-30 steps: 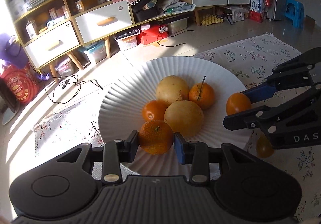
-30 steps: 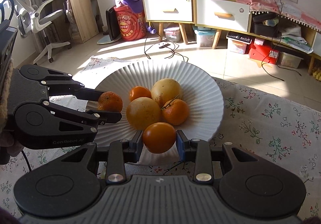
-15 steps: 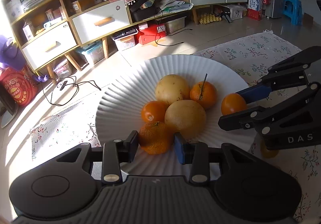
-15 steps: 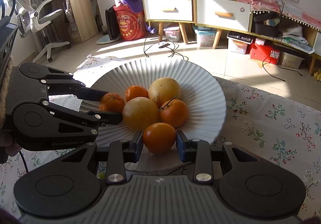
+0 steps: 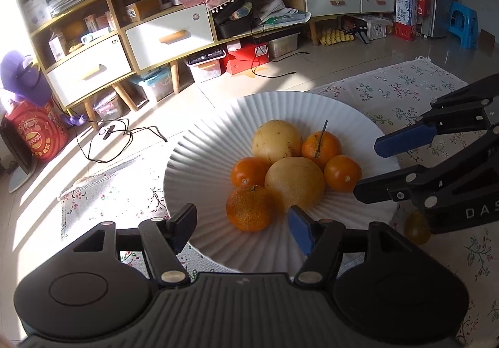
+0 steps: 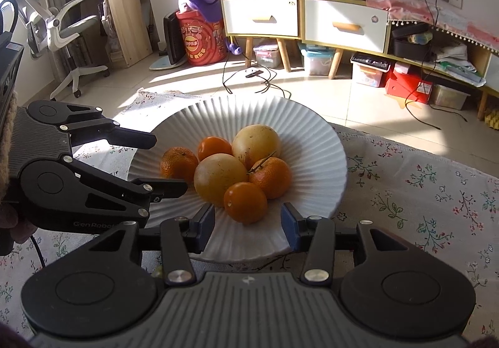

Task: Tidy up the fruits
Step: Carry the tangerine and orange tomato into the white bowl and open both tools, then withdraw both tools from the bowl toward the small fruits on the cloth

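Note:
A white ribbed plate [image 5: 215, 135] [image 6: 315, 139] on a floral cloth holds two big yellow fruits and several oranges. A rough-skinned mandarin [image 5: 249, 207] [image 6: 178, 162] rests on the plate's near side in the left wrist view. It lies between the fingers of my left gripper [image 5: 241, 227] [image 6: 168, 164], whose jaws are opening and whose pads stand clear of it. A smooth orange [image 6: 245, 203] [image 5: 342, 173] sits against the pile. My right gripper [image 6: 248, 220] [image 5: 367, 168] straddles it, jaws opening too, with a gap on both sides.
One more orange [image 5: 416, 227] lies on the floral cloth [image 6: 421, 192] beside the plate, under the right gripper. The table edge runs just beyond the plate, with tiled floor and cabinets behind. A person's hand [image 6: 9, 223] holds the left gripper.
Both grippers were shut on a fruit above the plate's near edge. Now both jaws have spread, and the mandarin and the orange lie free on the plate against the pile.

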Tool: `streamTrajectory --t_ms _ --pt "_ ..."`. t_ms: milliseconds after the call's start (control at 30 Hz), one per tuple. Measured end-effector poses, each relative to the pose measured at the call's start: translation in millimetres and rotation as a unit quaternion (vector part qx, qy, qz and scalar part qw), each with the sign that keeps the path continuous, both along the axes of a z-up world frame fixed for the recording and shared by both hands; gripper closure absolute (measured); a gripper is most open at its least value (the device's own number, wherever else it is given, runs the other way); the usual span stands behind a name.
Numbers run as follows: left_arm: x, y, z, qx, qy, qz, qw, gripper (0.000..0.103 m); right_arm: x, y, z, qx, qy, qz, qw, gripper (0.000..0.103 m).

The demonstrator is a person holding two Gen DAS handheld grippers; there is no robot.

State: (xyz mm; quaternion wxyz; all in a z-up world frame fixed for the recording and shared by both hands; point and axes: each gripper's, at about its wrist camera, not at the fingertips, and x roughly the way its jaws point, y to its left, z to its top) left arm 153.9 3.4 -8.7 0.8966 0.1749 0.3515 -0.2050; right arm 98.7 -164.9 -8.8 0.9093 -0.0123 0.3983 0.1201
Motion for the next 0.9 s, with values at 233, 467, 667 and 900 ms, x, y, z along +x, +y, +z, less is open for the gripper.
streamTrajectory --t_ms 233,467,667,900 --pt "-22.1 7.9 11.5 -0.02 -0.003 0.018 0.9996 0.027 -13.1 -3.2 14.4 -0.001 -0.007 -0.013 1.0 0.037" --pt "-44.0 14.9 16.6 -0.03 0.012 0.048 0.9983 0.015 -28.0 -2.0 24.1 -0.007 -0.003 -0.027 1.0 0.024" --pt "-63.7 21.9 18.4 -0.029 0.03 0.083 0.9957 0.012 -44.6 -2.5 28.3 -0.005 0.003 -0.046 0.999 0.017" --pt "-86.9 29.4 16.2 -0.029 0.049 0.118 0.9914 0.01 -62.2 -1.9 28.0 -0.006 0.01 -0.057 0.998 0.012"
